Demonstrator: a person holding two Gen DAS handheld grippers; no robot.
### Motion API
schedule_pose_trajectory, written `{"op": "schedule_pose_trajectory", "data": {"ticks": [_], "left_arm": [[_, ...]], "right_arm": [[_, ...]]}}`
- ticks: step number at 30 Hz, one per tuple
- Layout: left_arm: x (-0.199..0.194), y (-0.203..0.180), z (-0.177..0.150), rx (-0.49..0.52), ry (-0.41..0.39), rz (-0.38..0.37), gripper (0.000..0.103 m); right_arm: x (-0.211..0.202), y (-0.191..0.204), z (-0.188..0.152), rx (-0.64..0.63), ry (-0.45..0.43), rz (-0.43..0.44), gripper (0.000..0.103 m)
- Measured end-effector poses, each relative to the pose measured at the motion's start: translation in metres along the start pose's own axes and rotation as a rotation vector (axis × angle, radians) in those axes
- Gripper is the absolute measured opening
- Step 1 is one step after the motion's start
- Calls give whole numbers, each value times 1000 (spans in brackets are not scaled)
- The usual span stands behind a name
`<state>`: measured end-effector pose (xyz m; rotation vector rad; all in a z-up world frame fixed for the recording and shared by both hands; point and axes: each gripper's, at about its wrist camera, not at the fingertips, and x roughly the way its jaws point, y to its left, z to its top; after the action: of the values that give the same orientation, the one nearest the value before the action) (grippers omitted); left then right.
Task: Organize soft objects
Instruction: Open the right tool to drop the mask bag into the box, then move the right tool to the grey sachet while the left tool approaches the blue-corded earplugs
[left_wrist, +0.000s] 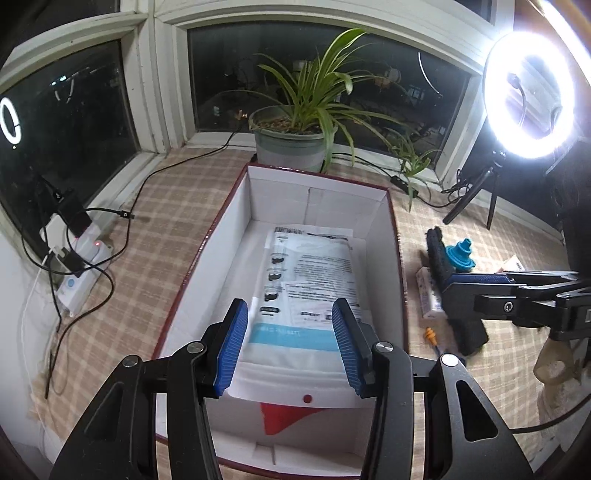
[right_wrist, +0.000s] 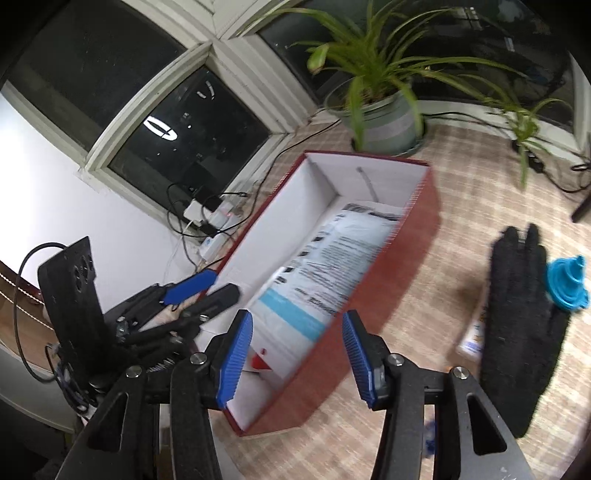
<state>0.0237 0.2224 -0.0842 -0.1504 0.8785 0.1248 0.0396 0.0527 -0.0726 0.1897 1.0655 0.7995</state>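
Note:
A red box with a white inside (left_wrist: 394, 236) (right_wrist: 399, 266) stands on the checked cloth. A white printed pouch (left_wrist: 314, 273) (right_wrist: 343, 251) lies flat in it. My left gripper (left_wrist: 290, 306) (right_wrist: 218, 284) hovers open over the box's near end, its blue pads above the pouch and clear of it. A black fuzzy glove (left_wrist: 437, 254) (right_wrist: 517, 314) lies on the cloth right of the box. My right gripper (right_wrist: 297, 317) (left_wrist: 447, 291) is open with nothing in it, above the box's right wall, the glove off to its right.
Beside the glove lie a teal silicone piece (left_wrist: 460, 254) (right_wrist: 569, 284), a white packet (left_wrist: 428, 295) and orange earplugs (left_wrist: 430, 334). A potted plant (left_wrist: 291, 144) stands behind the box. A ring light (left_wrist: 528, 96) stands far right, a power strip with cables (left_wrist: 77, 266) left.

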Motion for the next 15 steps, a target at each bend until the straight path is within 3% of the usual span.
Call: {"op": "schedule_pose_trajectory", "data": {"ticks": [2,11,15], "left_arm": [[-3,-4,0,-3,-3,-13,45],[-9,-45,-4,6,-8,-95,53],[-9,-70,-6,29,-3,-133,53]], "right_arm": [[-11,-10,-5,3,-17,-20,53],[-72,-62,-35,-6,-85,-164,55],[-102,-91,-48,45,-127,-179,55]]}}
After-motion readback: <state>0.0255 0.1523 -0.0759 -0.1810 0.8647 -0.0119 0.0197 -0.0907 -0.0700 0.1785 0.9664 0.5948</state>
